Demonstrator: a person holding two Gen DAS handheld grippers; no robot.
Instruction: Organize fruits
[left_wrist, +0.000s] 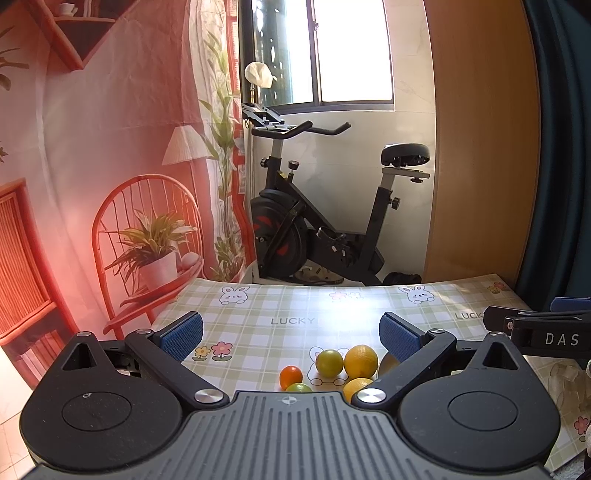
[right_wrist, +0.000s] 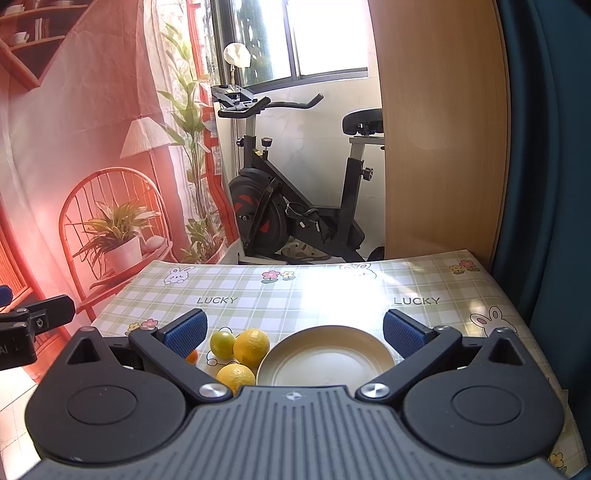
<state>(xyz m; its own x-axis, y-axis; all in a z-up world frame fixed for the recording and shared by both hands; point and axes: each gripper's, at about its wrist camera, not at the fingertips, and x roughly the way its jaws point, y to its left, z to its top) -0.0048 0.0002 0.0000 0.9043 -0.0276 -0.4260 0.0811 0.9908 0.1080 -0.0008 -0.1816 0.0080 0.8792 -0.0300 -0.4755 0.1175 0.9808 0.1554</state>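
Light: daylight is pouring through the window (left_wrist: 351, 48), blowing out.
Glare: bright patch is shining on the tablecloth (right_wrist: 332, 291).
Edges: fisheye is bending them.

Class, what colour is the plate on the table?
Cream plate, clearest in the right wrist view.

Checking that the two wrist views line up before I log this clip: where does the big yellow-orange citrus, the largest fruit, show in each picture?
Left wrist: the largest citrus sits low and right of centre, between the open left gripper fingers, right of the green fruit.
Right wrist: the same citrus sits low and left of centre, touching the plate rim's left side.
Shared landmark: the exercise bike beyond the table.
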